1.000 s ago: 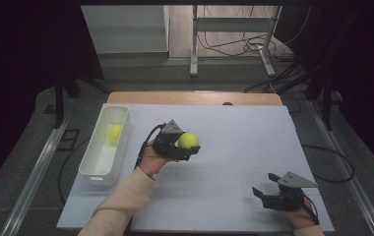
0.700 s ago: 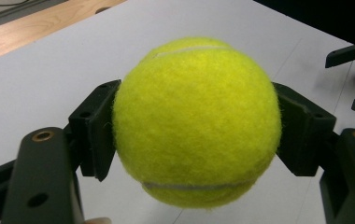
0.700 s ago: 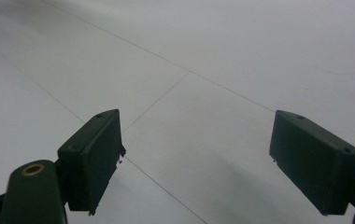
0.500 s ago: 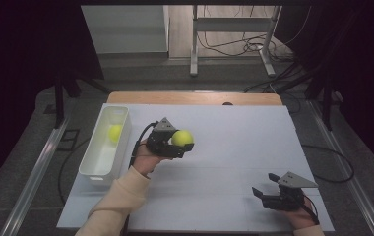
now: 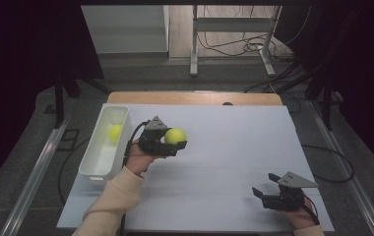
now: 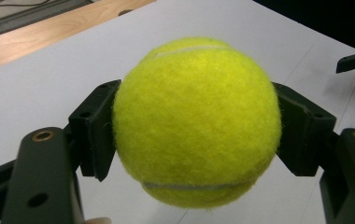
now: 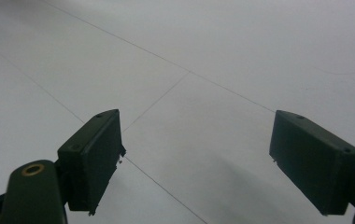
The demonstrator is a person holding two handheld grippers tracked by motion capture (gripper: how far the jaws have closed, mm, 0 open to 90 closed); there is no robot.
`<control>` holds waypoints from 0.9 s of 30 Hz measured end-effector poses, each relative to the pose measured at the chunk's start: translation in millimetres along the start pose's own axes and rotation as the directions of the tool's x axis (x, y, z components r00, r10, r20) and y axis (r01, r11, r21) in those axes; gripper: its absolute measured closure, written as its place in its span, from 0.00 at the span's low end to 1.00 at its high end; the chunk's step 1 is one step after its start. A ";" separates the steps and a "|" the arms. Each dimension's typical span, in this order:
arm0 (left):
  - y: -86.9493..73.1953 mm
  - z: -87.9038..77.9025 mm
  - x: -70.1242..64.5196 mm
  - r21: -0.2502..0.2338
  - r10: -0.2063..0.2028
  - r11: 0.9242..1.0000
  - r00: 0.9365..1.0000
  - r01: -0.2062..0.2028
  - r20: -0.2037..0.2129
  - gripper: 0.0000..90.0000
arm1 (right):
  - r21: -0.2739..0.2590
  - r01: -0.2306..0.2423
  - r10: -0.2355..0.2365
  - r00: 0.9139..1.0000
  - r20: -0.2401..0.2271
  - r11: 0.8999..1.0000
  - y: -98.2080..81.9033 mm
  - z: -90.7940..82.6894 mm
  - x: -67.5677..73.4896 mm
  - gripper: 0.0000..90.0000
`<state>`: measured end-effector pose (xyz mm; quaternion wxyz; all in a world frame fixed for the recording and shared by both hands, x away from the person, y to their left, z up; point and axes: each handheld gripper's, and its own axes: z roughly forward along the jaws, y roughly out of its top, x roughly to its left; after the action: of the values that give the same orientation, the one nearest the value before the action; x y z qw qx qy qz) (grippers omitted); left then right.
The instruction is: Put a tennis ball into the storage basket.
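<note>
Ball [image 5: 175, 135]: clamped in left tongs [image 5: 174, 143], above the surface [image 5: 234, 147].
Bin [image 5: 96, 169]: at nine o'clock, held a second ball [image 5: 114, 132].
Right tongs [image 5: 265, 186]: wide apart, empty.

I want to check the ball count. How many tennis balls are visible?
2. One tennis ball is gripped in the left tongs above the table. The other ball lies inside the white bin. I see none hidden.

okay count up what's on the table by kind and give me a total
Tennis balls: 2, one in the left hand-held gripper as the held ball, one as the ball in the bin
White bin: 1
Total: 3
</note>
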<state>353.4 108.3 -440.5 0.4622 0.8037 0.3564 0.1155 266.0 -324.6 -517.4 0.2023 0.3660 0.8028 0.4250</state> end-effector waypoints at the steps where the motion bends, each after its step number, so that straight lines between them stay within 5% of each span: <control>1: -0.2 -1.4 1.0 -0.001 -0.001 1.000 1.000 0.001 -0.002 0.29 | 0.000 0.000 0.000 1.000 0.000 1.000 0.0 -0.1 0.2 0.20; 27: -3.8 -24.0 17.1 -0.024 -0.040 0.999 0.998 0.039 -0.043 0.29 | -0.002 0.003 -0.003 1.000 0.002 1.000 0.1 -1.0 0.1 0.20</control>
<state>351.6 137.0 -432.9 0.4660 0.7884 0.3806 0.1278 265.4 -325.0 -516.7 0.2042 0.3653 0.8027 0.4250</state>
